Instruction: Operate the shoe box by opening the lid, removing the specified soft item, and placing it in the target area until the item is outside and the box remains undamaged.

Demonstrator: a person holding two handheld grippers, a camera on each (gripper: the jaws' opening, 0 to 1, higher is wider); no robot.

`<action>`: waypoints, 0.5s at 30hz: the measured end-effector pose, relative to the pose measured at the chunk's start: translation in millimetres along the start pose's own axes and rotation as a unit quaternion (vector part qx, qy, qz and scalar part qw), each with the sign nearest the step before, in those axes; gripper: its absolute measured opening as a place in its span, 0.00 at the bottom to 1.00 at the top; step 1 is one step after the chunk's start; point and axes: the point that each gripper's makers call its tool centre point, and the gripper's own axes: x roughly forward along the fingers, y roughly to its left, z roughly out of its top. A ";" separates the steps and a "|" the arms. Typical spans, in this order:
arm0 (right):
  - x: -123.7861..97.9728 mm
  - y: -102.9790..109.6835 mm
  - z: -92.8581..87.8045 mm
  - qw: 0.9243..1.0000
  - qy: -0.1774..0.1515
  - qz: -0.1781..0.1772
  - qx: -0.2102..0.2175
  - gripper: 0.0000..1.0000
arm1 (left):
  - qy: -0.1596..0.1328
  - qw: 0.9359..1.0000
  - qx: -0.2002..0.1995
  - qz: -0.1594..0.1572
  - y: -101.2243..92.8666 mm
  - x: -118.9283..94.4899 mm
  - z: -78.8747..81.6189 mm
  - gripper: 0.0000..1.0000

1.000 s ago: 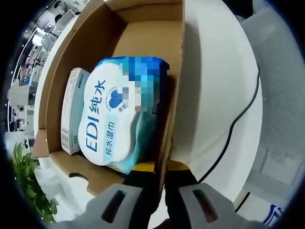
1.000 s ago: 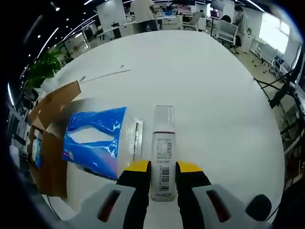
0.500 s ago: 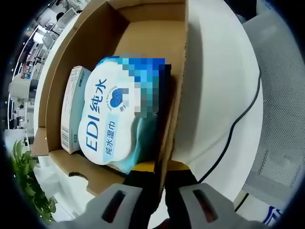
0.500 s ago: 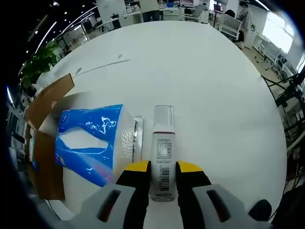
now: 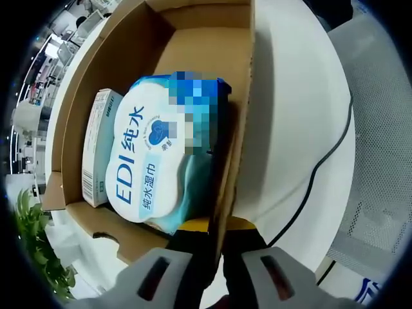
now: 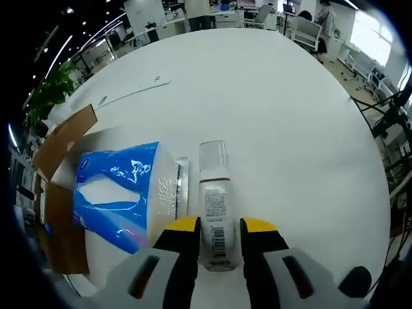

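Cardboard box (image 5: pixel 96 96) wall pinched by our left gripper (image 5: pixel 215 248); wet-wipes pack (image 5: pixel 161 161) sits inside.
Right gripper (image 6: pixel 217 233) clasps bottle (image 6: pixel 214 199) on table (image 6: pixel 290 129), beside tissue pack (image 6: pixel 122 190); we'd lower gently, then let go.

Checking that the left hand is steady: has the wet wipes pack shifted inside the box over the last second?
No. The wet wipes pack sits against the same small carton and box wall as before.
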 end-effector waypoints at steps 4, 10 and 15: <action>-7.6 2.0 -2.0 1.000 -0.006 0.000 0.003 0.28 | 0.001 1.000 -0.002 0.000 0.0 -0.4 0.6 0.03; -27.7 1.4 0.3 0.999 -0.036 0.004 0.006 0.35 | 0.006 1.000 -0.005 -0.007 -0.6 0.2 1.0 0.03; -50.6 4.3 -6.0 0.998 -0.060 0.013 0.027 0.35 | 0.005 1.000 -0.002 -0.007 -1.9 -0.2 0.6 0.03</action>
